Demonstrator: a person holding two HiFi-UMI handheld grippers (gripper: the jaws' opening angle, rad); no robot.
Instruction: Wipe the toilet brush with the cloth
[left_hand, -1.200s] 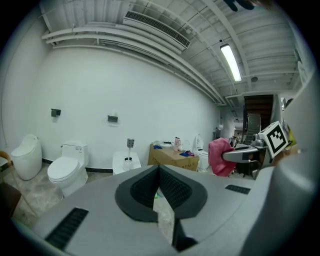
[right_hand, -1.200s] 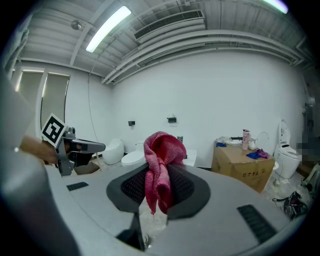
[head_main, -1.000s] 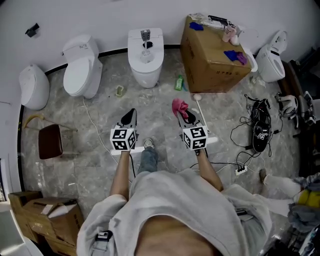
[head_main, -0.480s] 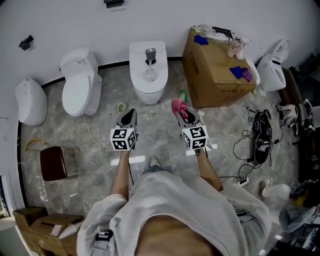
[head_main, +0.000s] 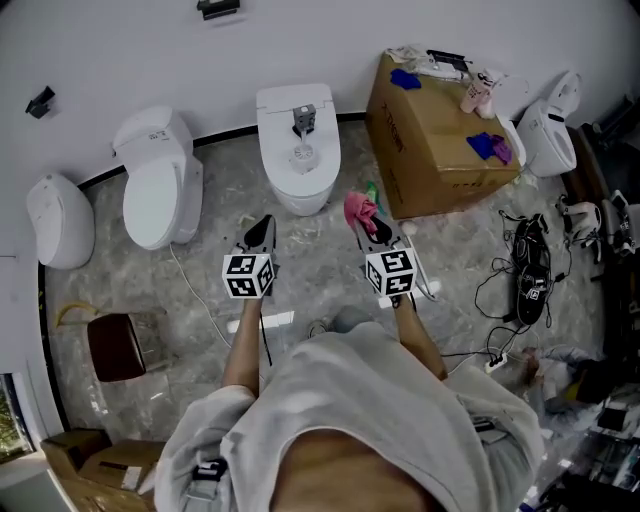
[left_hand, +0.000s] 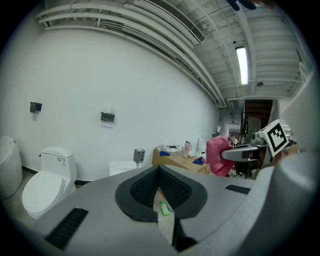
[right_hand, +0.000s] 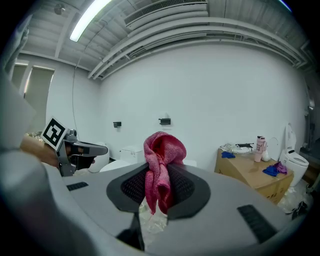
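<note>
My right gripper (head_main: 366, 226) is shut on a pink cloth (head_main: 358, 212), which bunches up above the jaws and hangs down between them (right_hand: 161, 165). It hovers over the marble floor in front of a white toilet (head_main: 300, 150). My left gripper (head_main: 262, 235) is level with it, to the left, with its jaws shut and nothing in them (left_hand: 159, 170). A white toilet brush (head_main: 431, 291) lies on the floor under my right gripper. Only short white bits of it show beside the marker cube.
A cardboard box (head_main: 440, 130) with small items on top stands right of the toilet, and a green bottle (head_main: 371, 190) lies by its corner. A second toilet (head_main: 155, 180) is at the left. Cables and shoes (head_main: 528, 270) lie at the right, and a brown stool (head_main: 115, 345) at the lower left.
The view has moved closer to the toilets and the floor has slid down the frame. The brush is now mostly hidden under my right gripper. Both grippers keep their pose and grip.
</note>
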